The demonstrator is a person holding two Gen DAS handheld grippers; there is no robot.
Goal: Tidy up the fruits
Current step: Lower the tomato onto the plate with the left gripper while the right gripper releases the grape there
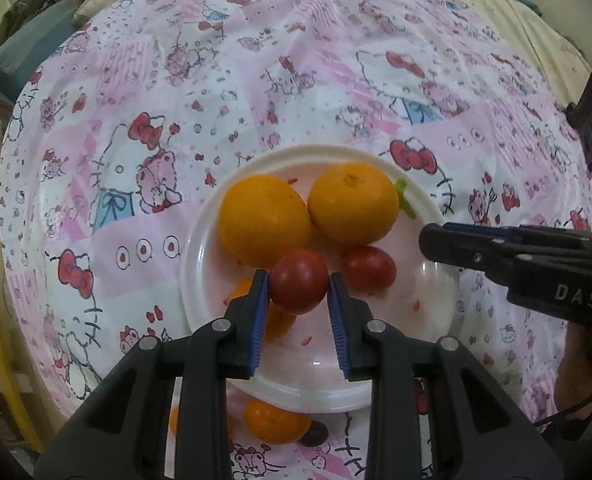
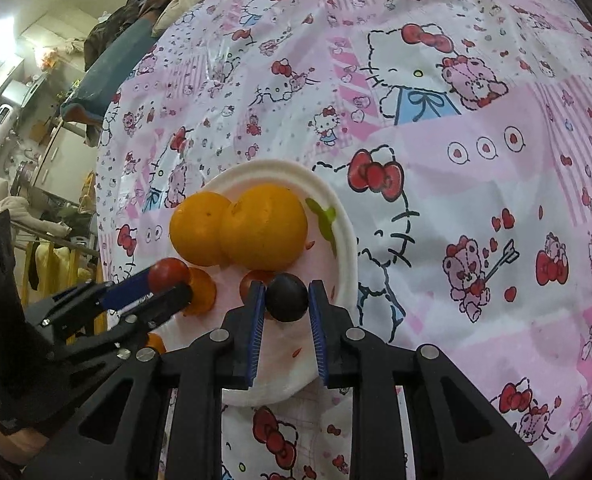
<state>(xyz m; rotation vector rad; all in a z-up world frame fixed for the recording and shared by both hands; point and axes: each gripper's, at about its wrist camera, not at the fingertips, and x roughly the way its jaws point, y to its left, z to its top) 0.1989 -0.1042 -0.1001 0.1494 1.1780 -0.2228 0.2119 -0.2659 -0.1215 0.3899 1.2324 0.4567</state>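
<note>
A white plate (image 1: 199,240) holds two big oranges (image 1: 263,220) (image 1: 354,202), a red tomato (image 1: 368,268) and a small orange (image 1: 279,326). My left gripper (image 1: 298,280) is shut on a second red tomato (image 1: 299,290) just above the plate's middle. In the right wrist view my right gripper (image 2: 287,292) is shut on a dark round fruit (image 2: 287,300) over the plate (image 2: 348,248), near its right rim. The left gripper (image 2: 167,280) with its tomato (image 2: 167,272) shows there at the left. The right gripper (image 1: 426,240) enters the left wrist view side-on, its fruit hidden.
The table wears a pink and white cartoon-cat cloth (image 1: 135,80). A small orange (image 1: 275,420) and a dark fruit (image 1: 315,434) lie off the plate at its near edge. A hand (image 1: 580,368) holds the right gripper. Household clutter (image 2: 23,120) stands beyond the table's left edge.
</note>
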